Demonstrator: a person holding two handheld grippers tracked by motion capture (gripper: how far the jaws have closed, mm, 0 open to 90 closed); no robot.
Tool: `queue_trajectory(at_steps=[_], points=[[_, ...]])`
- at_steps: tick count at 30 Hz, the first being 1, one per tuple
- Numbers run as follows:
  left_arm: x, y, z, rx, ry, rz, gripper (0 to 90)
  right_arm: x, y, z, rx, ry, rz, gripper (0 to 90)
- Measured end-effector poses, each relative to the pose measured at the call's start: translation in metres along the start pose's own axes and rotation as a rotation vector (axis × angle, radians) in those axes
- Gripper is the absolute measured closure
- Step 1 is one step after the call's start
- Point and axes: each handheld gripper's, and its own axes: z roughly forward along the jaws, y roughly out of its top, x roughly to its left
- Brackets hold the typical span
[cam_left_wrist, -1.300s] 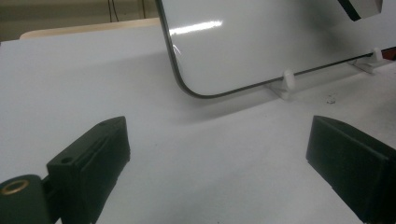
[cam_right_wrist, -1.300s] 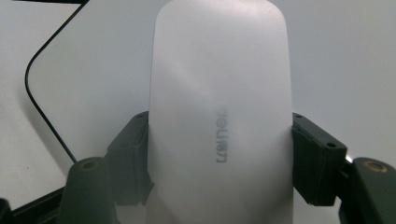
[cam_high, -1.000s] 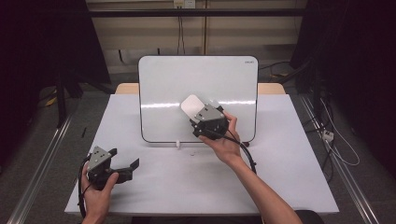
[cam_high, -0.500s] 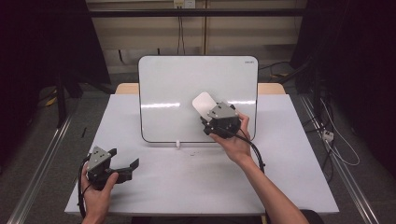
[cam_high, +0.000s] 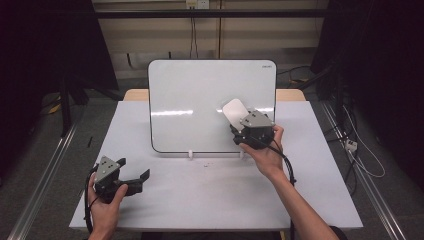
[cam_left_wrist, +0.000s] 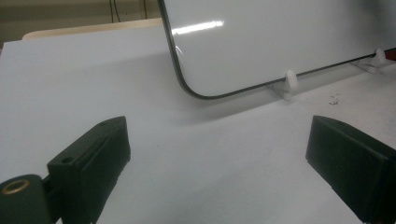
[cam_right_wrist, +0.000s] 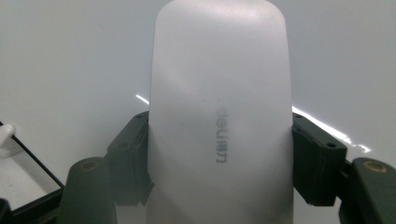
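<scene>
Right gripper (cam_high: 239, 121) clamps a smooth, rounded white plastic eraser (cam_right_wrist: 219, 112) against the glossy whiteboard (cam_high: 200, 100)

A white rectangular table (cam_high: 210, 200) stands on a grey floor (cam_high: 45, 130). Two long metal rails (cam_high: 45, 175) run along the left and right sides. Black cables (cam_high: 192, 35) hang on the far beige wall (cam_high: 150, 40).
</scene>
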Motion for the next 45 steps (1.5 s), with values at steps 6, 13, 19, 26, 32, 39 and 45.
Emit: queue_trajectory(at_steps=[6,13,19,26,32,39,45], points=[[-0.001,-0.001,-0.001,-0.006,0.002,-0.005,6.3,-0.014,-0.009,-0.007,0.01,-0.025,0.021,31.8],[-0.001,-0.001,-0.001,0.001,0.002,0.0,6.2,-0.022,-0.022,-0.013,0.025,-0.057,0.035,31.8],[-0.001,0.0,0.0,0.002,0.001,0.005,6.3,-0.023,-0.032,-0.013,0.048,-0.068,0.034,31.8],[-0.001,-0.001,-0.001,0.001,0.001,0.003,6.3,-0.019,-0.039,-0.011,0.07,-0.073,0.017,31.8],[-0.002,0.0,-0.001,-0.006,-0.001,-0.005,6.3,-0.016,-0.045,-0.004,0.095,-0.091,-0.003,31.8],[-0.003,0.001,0.001,-0.004,-0.003,-0.002,6.3,-0.012,-0.048,0.002,0.115,-0.103,-0.018,31.8],[-0.003,0.001,0.003,0.004,0.0,-0.002,6.4,-0.012,-0.051,0.003,0.119,-0.101,-0.012,31.8]])
